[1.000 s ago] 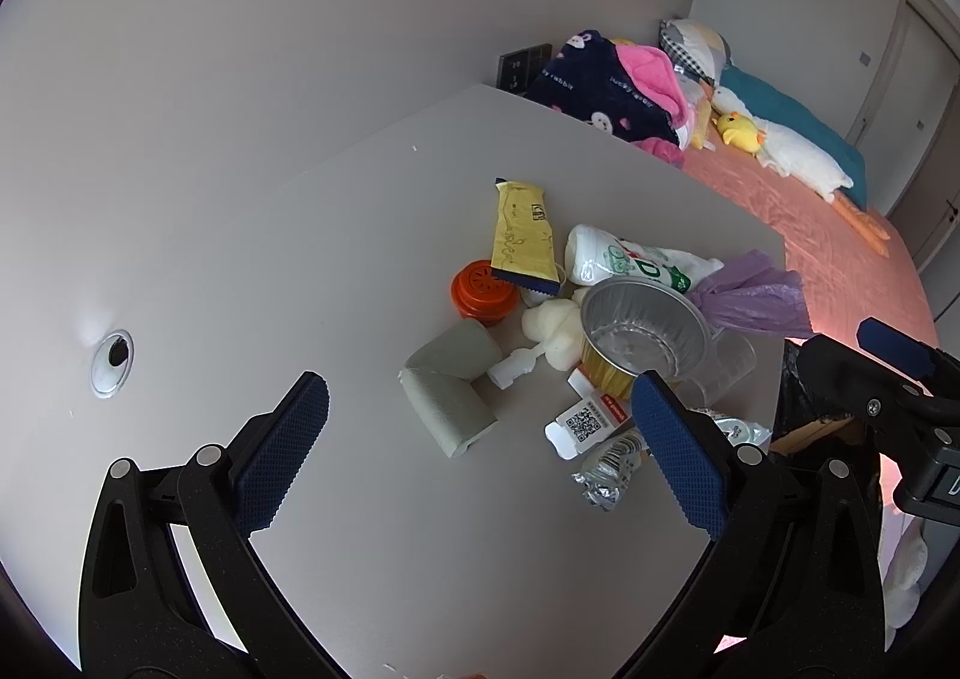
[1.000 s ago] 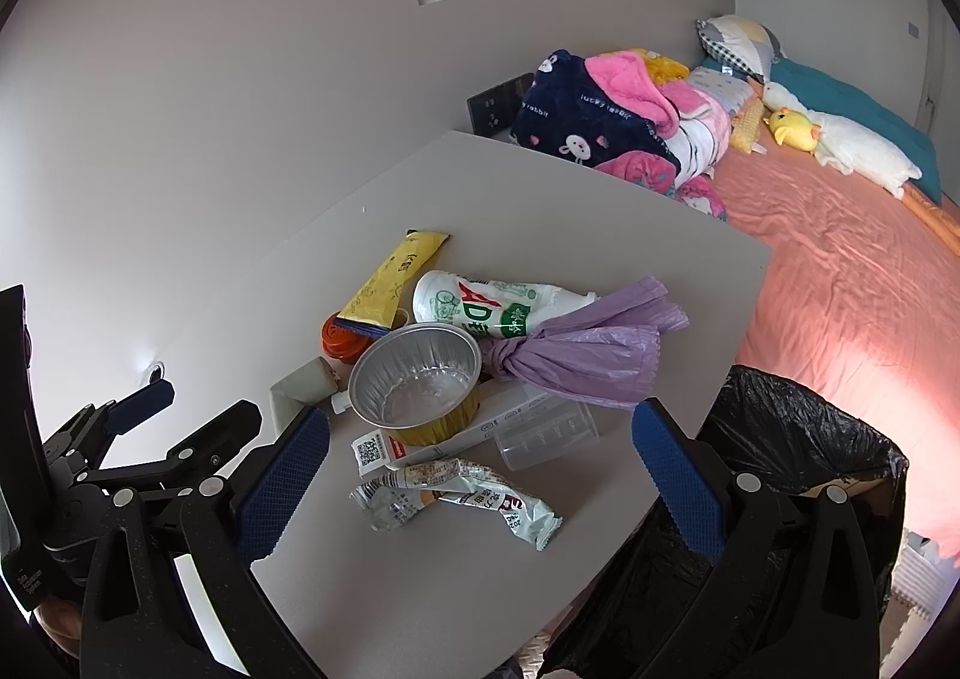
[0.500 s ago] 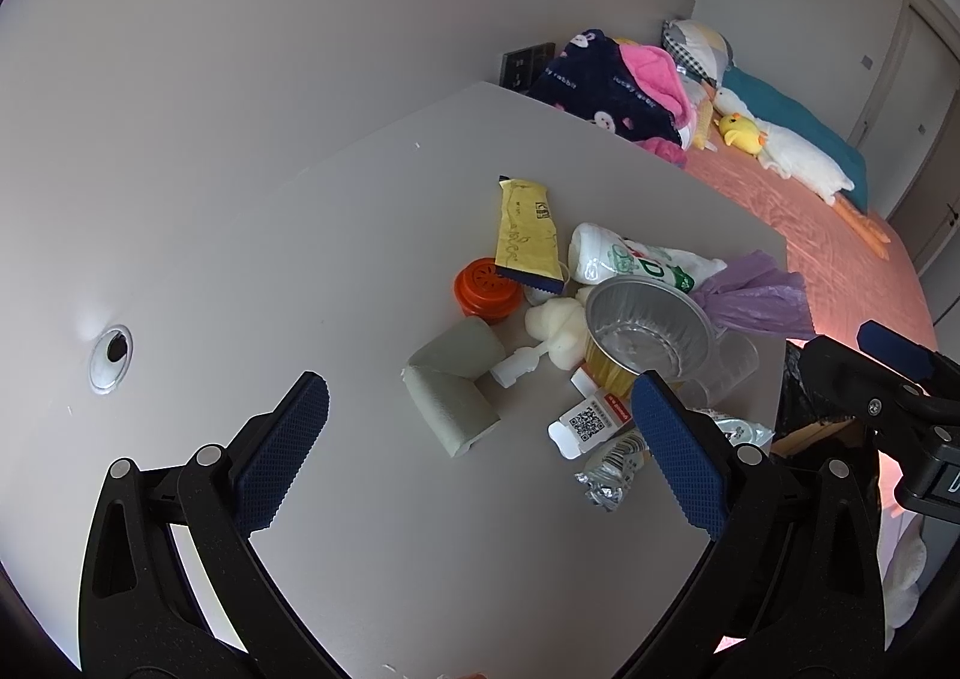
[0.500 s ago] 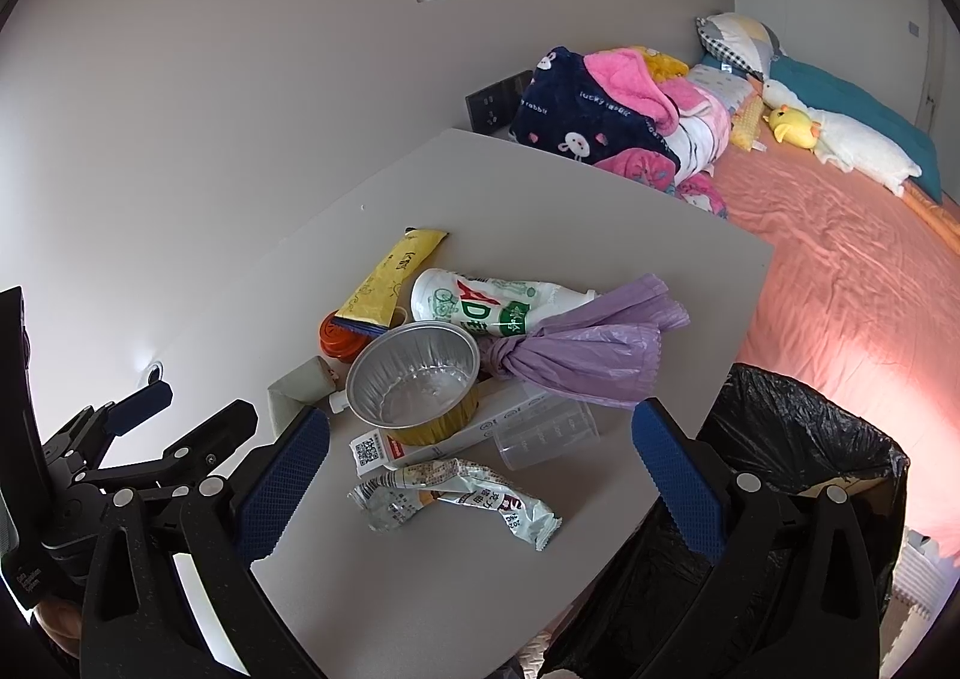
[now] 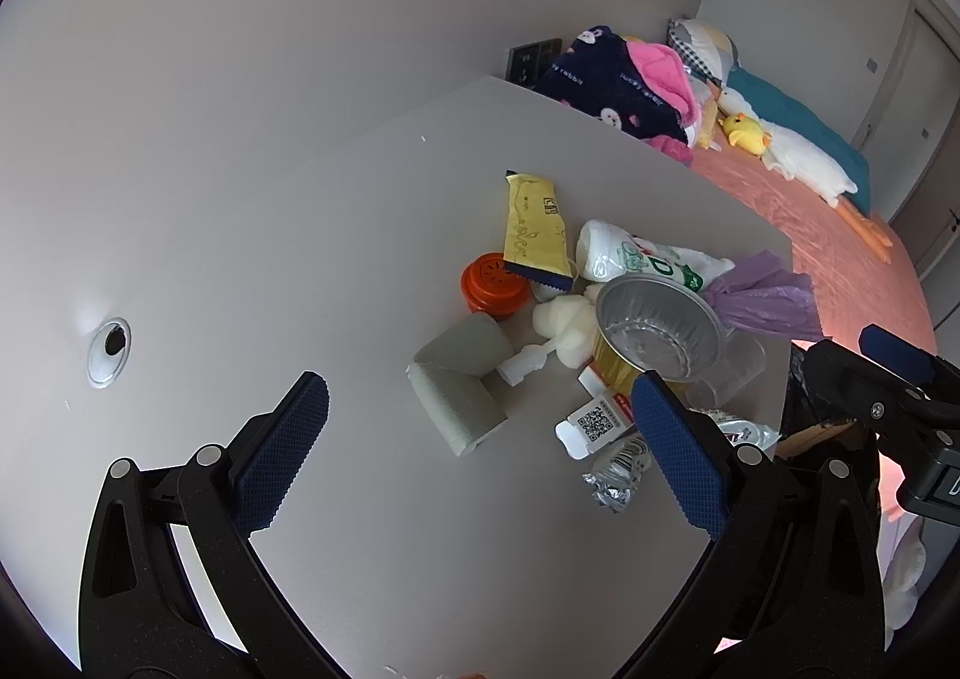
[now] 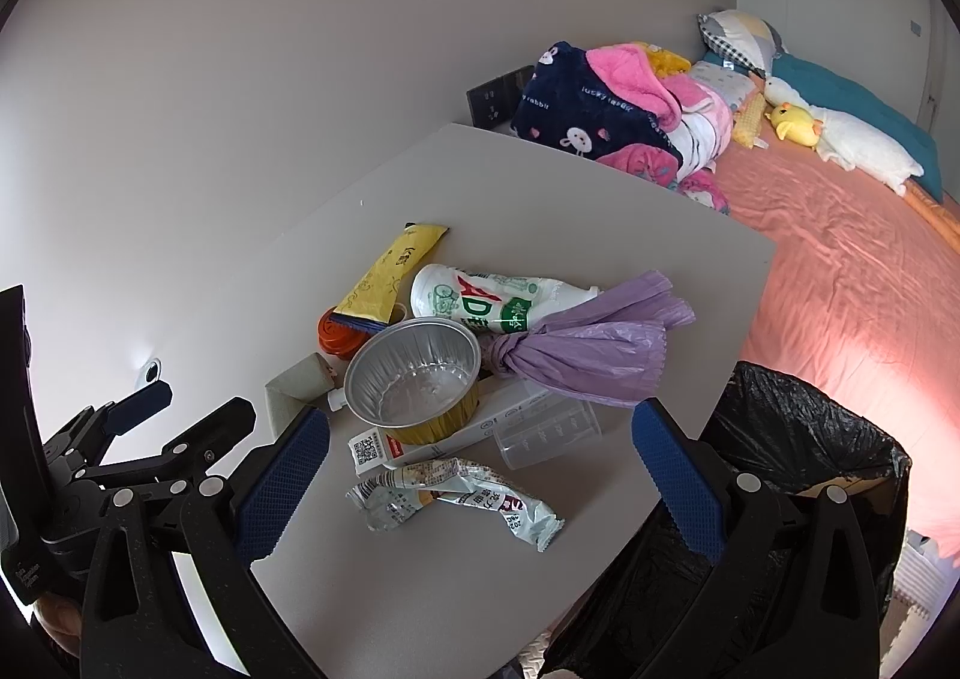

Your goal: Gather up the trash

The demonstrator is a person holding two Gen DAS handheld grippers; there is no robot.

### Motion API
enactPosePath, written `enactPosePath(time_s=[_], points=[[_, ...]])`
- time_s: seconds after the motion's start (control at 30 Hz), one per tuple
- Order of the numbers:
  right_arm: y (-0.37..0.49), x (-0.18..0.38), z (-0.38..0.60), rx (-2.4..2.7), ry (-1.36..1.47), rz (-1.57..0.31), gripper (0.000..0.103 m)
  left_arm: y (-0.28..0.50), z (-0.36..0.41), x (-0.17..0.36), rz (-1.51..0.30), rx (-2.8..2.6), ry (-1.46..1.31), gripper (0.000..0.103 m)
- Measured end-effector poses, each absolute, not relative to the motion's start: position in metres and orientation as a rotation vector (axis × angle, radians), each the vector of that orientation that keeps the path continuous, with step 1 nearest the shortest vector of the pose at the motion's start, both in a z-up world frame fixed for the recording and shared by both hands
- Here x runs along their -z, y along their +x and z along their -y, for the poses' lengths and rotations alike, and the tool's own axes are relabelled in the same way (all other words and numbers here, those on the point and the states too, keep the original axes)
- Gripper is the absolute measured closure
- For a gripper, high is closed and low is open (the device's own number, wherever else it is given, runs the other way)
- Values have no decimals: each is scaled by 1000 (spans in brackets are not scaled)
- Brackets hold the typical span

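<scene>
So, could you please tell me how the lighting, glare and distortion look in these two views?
Left wrist view: soft even light, a bright glint inside the foil bowl, table edge bowed by the fisheye, dark corners. Right wrist view: sharp overall, pink overexposed glow on the bed, black bin bag underlit.

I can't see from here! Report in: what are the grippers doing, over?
Left gripper open, empty. Right gripper open, empty. Trash pile on table, untouched; bin bag beside it. Nothing in the way.
</scene>
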State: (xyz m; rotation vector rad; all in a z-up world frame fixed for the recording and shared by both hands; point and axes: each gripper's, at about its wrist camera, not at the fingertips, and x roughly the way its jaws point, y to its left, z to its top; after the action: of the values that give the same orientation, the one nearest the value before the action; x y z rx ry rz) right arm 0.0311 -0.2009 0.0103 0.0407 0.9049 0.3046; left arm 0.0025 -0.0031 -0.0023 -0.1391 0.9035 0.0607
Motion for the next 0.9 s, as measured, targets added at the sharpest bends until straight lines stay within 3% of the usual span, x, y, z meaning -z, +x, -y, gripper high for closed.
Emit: enactPosePath(time_s=[0.7,0.83,0.9], points=[[48,10,193,-354,74,-963,3,19,-13,29,-950,-58,-194,6],[54,16,185,-383,76,-984,16,27,-19,38,-965,-75,-195,6],[60,21,183,-387,85,-1006,29,32,-20,43,-976,-85,-185,6]])
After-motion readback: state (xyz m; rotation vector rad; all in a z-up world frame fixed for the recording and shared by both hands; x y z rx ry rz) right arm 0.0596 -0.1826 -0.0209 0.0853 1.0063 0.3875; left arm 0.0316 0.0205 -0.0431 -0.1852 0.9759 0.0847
